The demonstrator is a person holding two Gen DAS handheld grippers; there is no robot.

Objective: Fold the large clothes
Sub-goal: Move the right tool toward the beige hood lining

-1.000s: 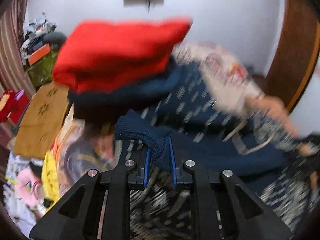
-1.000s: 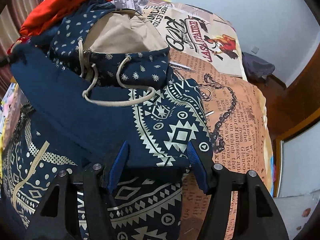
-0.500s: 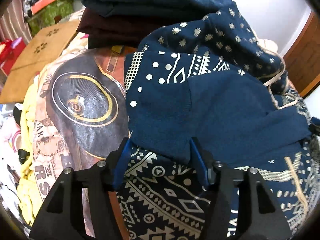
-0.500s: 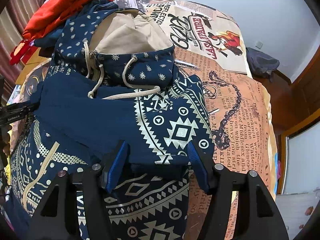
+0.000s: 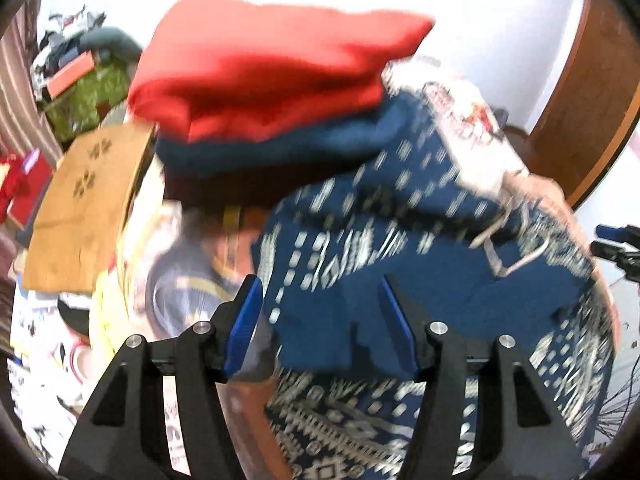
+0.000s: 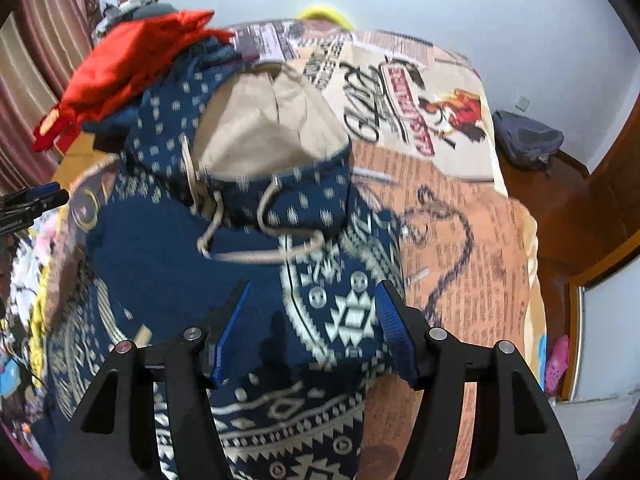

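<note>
A navy hoodie with cream tribal print (image 6: 312, 292) lies on the bed, its tan-lined hood (image 6: 264, 128) up top and its sleeves folded across the chest. It also shows in the left wrist view (image 5: 400, 280). My left gripper (image 5: 322, 320) is open and empty over the hoodie's left side. My right gripper (image 6: 314, 328) is open and empty over its right side. The right gripper's tip shows at the right edge of the left wrist view (image 5: 616, 240), and the left gripper's tip shows at the left edge of the right wrist view (image 6: 32, 204).
A stack of folded clothes with a red one on top (image 5: 272, 68) sits behind the hoodie, also in the right wrist view (image 6: 132, 60). The printed bedsheet (image 6: 460, 208) extends right. A cardboard box (image 5: 84, 208) and clutter lie left of the bed. A dark bag (image 6: 528, 140) lies on the floor.
My left gripper let go of the navy sleeve, which now lies folded across the hoodie, and has lifted back. The right gripper stayed open and pulled back a little.
</note>
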